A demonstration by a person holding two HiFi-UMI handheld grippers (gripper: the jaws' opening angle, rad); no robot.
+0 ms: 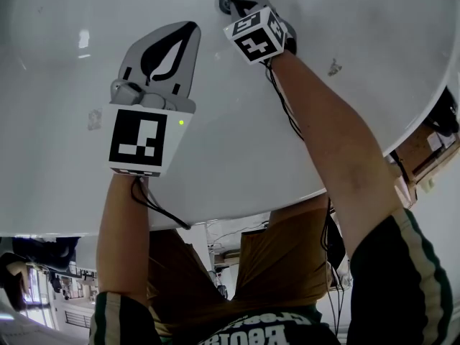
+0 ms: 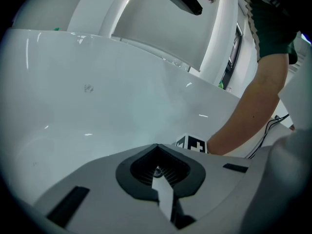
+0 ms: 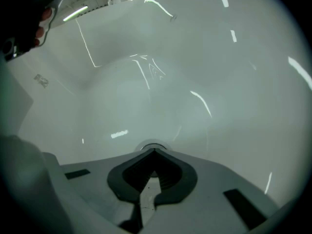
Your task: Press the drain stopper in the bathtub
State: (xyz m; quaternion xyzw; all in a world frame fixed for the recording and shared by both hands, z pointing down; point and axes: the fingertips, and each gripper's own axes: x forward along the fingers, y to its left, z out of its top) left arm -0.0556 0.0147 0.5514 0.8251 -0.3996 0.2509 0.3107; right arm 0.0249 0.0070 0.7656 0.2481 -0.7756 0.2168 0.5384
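Note:
The drain stopper point(image 1: 227, 3) is a small round metal disc at the far end of the white bathtub point(image 1: 65, 85). My right gripper point(image 1: 238, 6) reaches down to it with its jaws shut; its marker cube hides most of them in the head view. In the right gripper view the shut right gripper point(image 3: 153, 151) has its tip right at the stopper's rim point(image 3: 152, 145); contact cannot be told. My left gripper point(image 1: 188, 29) hovers over the tub floor to the left, shut and holding nothing. The left gripper view shows the left gripper point(image 2: 157, 146) with its jaws closed together.
The tub's near rim point(image 1: 215, 210) runs across below my arms, and cables trail from both grippers. Small marks point(image 1: 335, 67) dot the tub floor. A wooden piece point(image 1: 420, 149) stands outside the tub at right. My right forearm point(image 2: 253, 106) crosses the left gripper view.

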